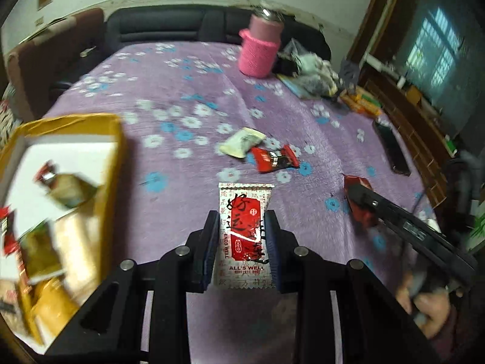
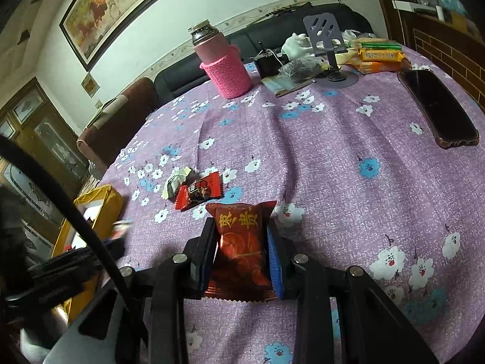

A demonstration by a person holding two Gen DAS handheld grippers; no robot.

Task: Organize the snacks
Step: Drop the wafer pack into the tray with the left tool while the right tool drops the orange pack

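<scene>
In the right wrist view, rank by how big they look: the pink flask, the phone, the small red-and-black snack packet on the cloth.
1. Pink flask and phone: too alike to rank.
3. Red-and-black snack packet.

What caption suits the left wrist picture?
Left gripper clamps a white-and-red snack packet beside the yellow box.

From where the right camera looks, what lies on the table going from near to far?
Dark red snack packet in the right gripper → red candy wrapper → pink flask
</scene>
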